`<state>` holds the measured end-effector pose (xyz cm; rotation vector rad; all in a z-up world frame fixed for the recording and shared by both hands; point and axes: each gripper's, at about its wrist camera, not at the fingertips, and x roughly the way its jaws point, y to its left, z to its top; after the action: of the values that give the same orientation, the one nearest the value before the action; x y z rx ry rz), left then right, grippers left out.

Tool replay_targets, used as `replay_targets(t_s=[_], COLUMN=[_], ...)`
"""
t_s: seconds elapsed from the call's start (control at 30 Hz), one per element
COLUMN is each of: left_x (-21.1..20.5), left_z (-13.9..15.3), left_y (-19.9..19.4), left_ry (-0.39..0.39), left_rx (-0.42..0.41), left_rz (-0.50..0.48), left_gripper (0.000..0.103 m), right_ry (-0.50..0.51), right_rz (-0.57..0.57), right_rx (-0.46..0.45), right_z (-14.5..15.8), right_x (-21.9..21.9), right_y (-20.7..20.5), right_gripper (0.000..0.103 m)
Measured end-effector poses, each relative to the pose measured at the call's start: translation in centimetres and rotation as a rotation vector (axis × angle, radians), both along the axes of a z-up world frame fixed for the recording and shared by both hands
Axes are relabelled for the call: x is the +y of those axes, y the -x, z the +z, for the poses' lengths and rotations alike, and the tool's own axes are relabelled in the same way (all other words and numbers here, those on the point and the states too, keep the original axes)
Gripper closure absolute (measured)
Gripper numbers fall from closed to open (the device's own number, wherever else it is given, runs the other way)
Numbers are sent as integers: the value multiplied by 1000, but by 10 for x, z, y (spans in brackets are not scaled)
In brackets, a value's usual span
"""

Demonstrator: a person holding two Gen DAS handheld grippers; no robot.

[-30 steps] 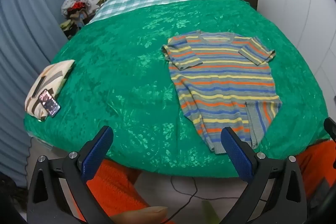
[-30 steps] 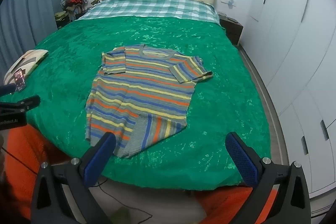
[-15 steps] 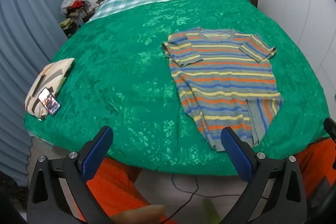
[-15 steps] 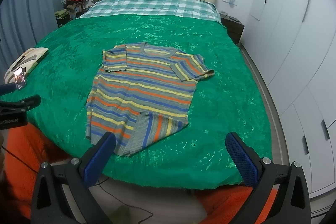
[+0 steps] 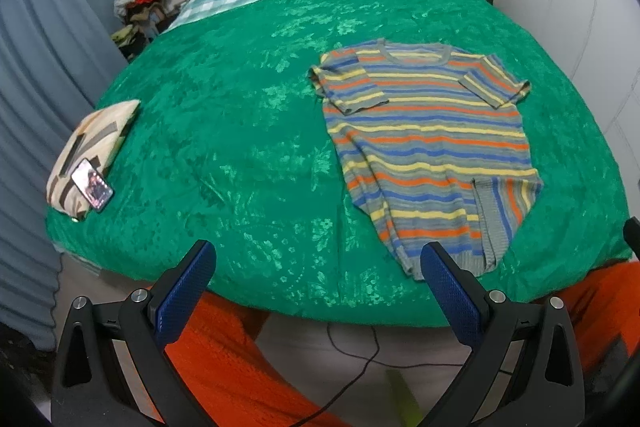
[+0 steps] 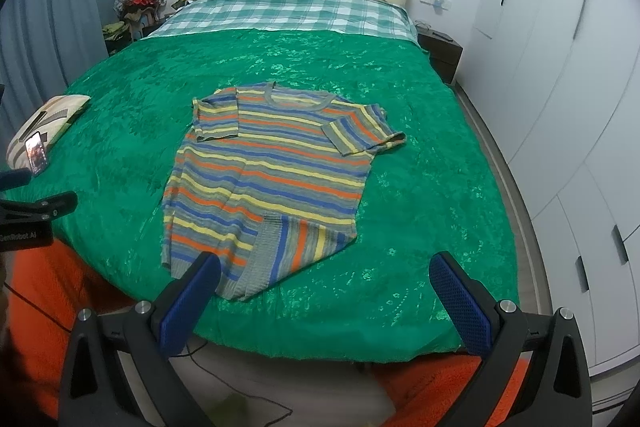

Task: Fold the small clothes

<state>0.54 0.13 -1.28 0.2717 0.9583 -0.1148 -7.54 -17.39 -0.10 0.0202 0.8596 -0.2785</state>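
A striped short-sleeved sweater [image 5: 424, 143] [image 6: 276, 167] in grey, blue, yellow and orange lies flat on the green bedspread [image 5: 240, 131] [image 6: 416, 155], neck toward the headboard. Its near right hem corner is turned up, so the stripes there run lengthwise. My left gripper [image 5: 316, 263] hangs open off the bed's near edge, its right finger just short of the sweater's hem. My right gripper [image 6: 324, 275] is open too, its left finger overlapping the hem in view. Neither holds anything.
A patterned cushion [image 5: 92, 147] with a phone [image 5: 93, 185] on it sits at the bed's left edge. Orange fabric [image 5: 224, 359] and a dark cable [image 5: 360, 359] are below the bed edge. White wardrobes [image 6: 568, 75] stand on the right, and a grey curtain [image 5: 36, 75] on the left.
Both grippers have moved slightly closer to the bed, so the sweater sits a little nearer in each view. The sweater itself has not shifted.
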Motion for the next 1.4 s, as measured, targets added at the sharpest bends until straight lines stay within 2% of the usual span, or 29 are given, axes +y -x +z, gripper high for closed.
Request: replay_targets(t_s=[0.63,0.83,0.9,0.93,1.0,1.07,1.17,1.23,1.33,1.4], left_x=[-7,-2,3,9,21,27,35,40,44,47], left_z=[-6,-10,-13,-16,-30,-54,-104,-131,-150,-160], left_y=[1,-12,-22,-31,-55,-90,-161,-205,-241,-258], left_ry=[8,49,99,167,238,213,119,84,113,185], left_rx=[21,10,-13,-38,-84,-116,-79,-73,-78,-52], left_rz=[-40,-54,-85,-130,-193,-224,-207,-174,-171,-195], left_gripper=[1,1,1,1,1,1,1,1,1,1], right_ry=[-2,2,8,12,24,25,20,9,10,14], right_rz=[0,-3,-3,-3,-9,-14,-23,-25,-19,-11], right_rx=[13,18,16,11,10,21,49,69,93,107], right_z=[-4,-7,-8,-9,-15,-22,-32,-38,-44,-47], right_x=[0,0,-1,-1,-1,-1,1,6,16,24], right_y=[-3,-7,-9,-11,-16,-22,-31,-39,-50,-57], right_gripper=[0,0,0,0,0,0,0,0,0,0])
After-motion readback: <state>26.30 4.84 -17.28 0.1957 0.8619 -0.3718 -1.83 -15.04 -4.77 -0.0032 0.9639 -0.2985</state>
